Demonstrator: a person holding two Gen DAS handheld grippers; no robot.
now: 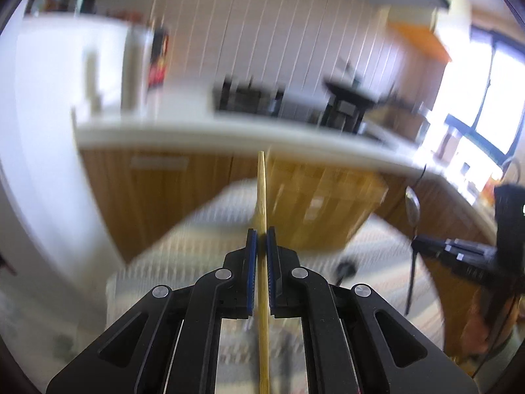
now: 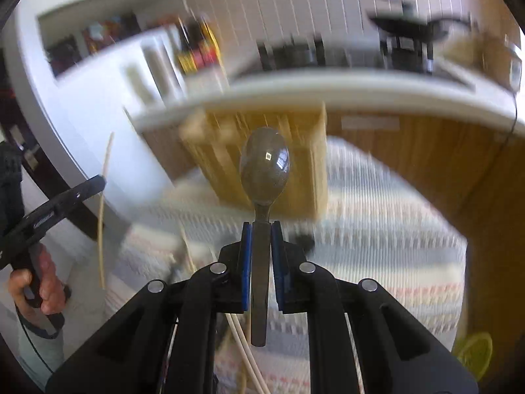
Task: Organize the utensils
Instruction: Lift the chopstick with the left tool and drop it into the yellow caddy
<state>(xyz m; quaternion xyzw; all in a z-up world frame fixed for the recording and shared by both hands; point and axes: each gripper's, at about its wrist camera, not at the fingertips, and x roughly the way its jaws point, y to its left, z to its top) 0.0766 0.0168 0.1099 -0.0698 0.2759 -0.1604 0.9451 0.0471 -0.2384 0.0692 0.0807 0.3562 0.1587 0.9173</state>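
On the left, the left gripper (image 1: 261, 231) is pinched tight on a single wooden chopstick (image 1: 262, 193), its blue pads pressed against the thin shaft; the stick runs straight out along the fingers, its long axis pointing away toward the wooden organizer box (image 1: 323, 203) that sits on the striped cloth (image 1: 183, 262) at the far side. From there the box lies ahead and a little to the right of the chopstick's tip. Further right, the right gripper (image 2: 261, 226) clamps the handle of a metal spoon (image 2: 264, 167), bowl foremost, handle trailing back between the jaws. In its own view the spoon's bowl sits right in front of the box, so I'd judge this hand the better lined up for a drop, though the blur makes nearness hard to call. More pale chopsticks (image 2: 246, 351) lie on the cloth below the right gripper. Both utensils look to need tipping down, end first, into a slot.
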